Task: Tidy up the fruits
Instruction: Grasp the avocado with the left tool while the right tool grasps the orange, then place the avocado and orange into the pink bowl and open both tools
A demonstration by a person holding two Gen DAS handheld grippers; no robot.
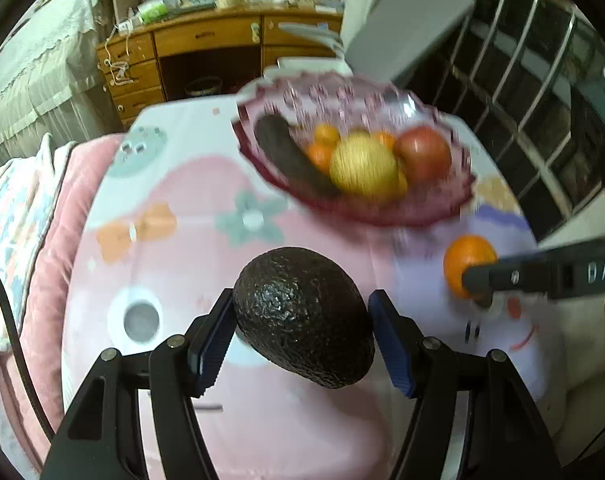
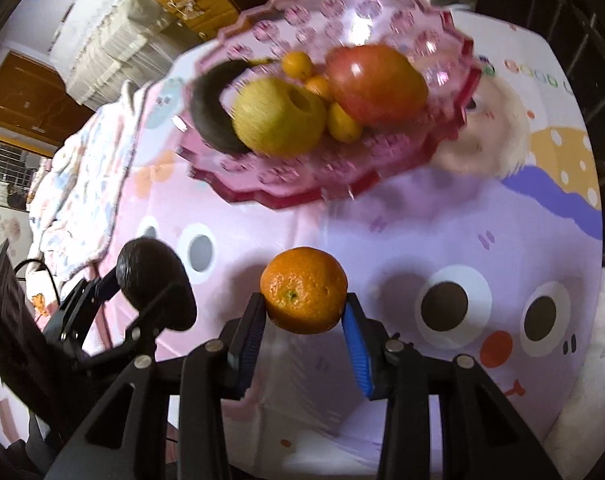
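My left gripper (image 1: 302,320) is shut on a dark, bumpy avocado (image 1: 304,316), held above the cartoon tablecloth (image 1: 174,264). My right gripper (image 2: 304,316) is shut on an orange (image 2: 304,290), also lifted off the cloth. The left wrist view shows the orange (image 1: 464,264) at the right, behind a finger of the right gripper. The right wrist view shows the avocado (image 2: 152,276) at the left. Beyond both stands a pink glass bowl (image 1: 430,208) (image 2: 386,184) holding a yellow apple (image 2: 280,116), a red apple (image 2: 376,84), a blackened banana (image 2: 210,112) and small oranges.
A pink padded seat with a floral blanket (image 1: 18,216) lies left of the table. A wooden desk with drawers (image 1: 206,52) stands behind, a grey chair (image 1: 410,28) at back right, and a window grille (image 1: 542,80) on the right.
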